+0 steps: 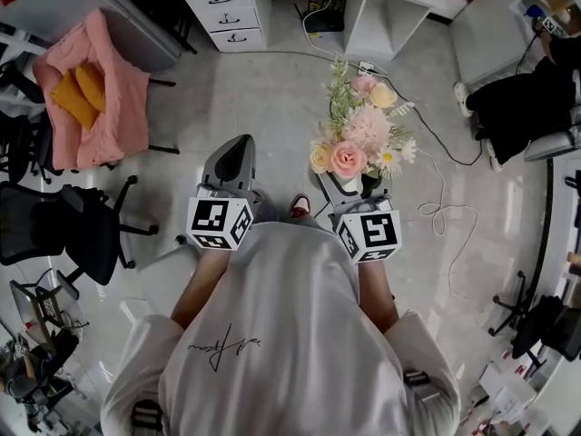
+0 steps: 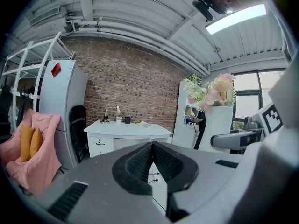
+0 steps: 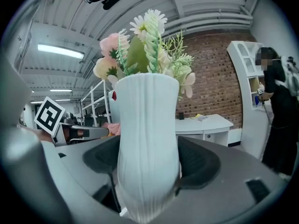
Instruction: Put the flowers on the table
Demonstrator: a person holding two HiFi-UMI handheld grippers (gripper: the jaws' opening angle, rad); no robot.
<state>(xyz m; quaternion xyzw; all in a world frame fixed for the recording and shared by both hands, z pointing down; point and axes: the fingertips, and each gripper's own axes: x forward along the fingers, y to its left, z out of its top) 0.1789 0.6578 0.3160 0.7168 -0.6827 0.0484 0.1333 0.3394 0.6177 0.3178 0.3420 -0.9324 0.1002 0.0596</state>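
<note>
Nearest the camera, the person's white T-shirt [image 1: 272, 334] fills the lower head view, with the two marker cubes just ahead of it. The right gripper [image 3: 148, 167] is clamped on a white vase [image 3: 147, 125]: its dark, ribbed pads [image 3: 198, 164] press against both sides of the vase's narrow lower part. The vase is matte, with fine vertical ribs, and widens towards its rim. Out of it rise the flowers [image 1: 359, 134], a loose bunch of soft pink and cream round blooms, small white daisies and feathery green sprigs, held in the air above the floor. The left gripper [image 2: 152, 164] has its black ribbed pads [image 2: 138, 162] pressed together in one seam, with nothing between them.

Below lies a pale, glossy floor [image 1: 263, 107] crossed by thin white cables [image 1: 440, 198]. To the left a chair is draped with a pink, fleecy blanket [image 1: 100, 125] holding yellow cushions [image 1: 80, 94]. Farther ahead stands the white table [image 2: 126, 129], flat-topped and with drawers, well apart from the flowers. Behind it is a rough red-brick wall [image 2: 131, 87].
</note>
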